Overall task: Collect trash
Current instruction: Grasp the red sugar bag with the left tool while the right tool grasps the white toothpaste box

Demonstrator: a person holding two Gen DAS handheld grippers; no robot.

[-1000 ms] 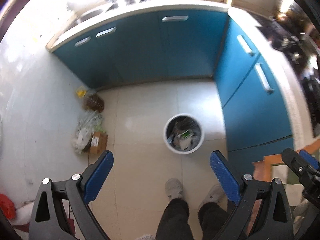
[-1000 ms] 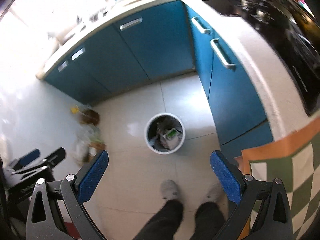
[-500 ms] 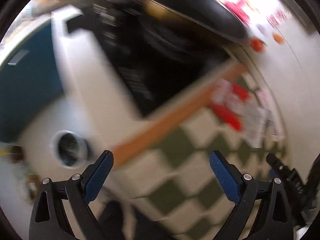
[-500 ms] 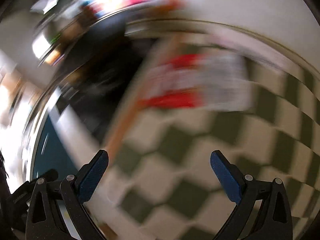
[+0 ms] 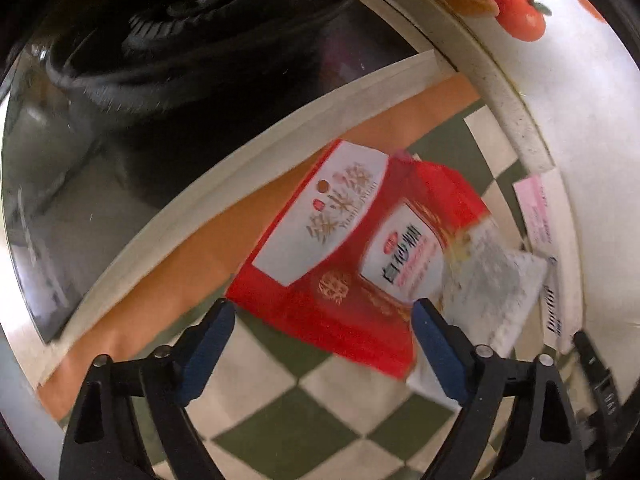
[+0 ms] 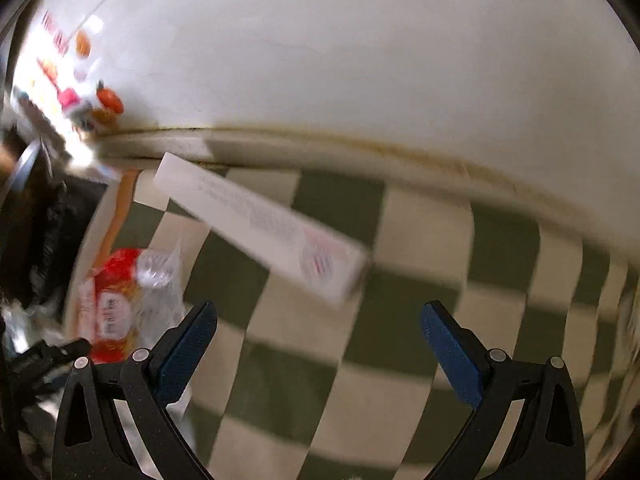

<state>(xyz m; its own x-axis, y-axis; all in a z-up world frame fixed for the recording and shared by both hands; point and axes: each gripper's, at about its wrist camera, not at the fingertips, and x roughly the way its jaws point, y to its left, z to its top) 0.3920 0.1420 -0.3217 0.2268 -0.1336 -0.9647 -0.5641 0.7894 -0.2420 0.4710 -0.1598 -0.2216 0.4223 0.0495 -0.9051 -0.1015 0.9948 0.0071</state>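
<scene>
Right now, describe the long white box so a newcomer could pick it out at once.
Start at the green-and-white checkered cloth where it meets the white wall. The long white box lies diagonally on it, ahead of the open right tongs. Unlike the red packets and clear plastic bag at the left, it is slim, rigid and mostly white.

White box (image 6: 260,228) print blurred (unreadable); red packets (image 5: 348,252) smeared.

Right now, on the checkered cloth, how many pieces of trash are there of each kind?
Red food packages: 2, the flat red package and the red-and-white sugar bag lying on it
Clear plastic bag: 1
Long white carton: 1
Total: 4
</scene>
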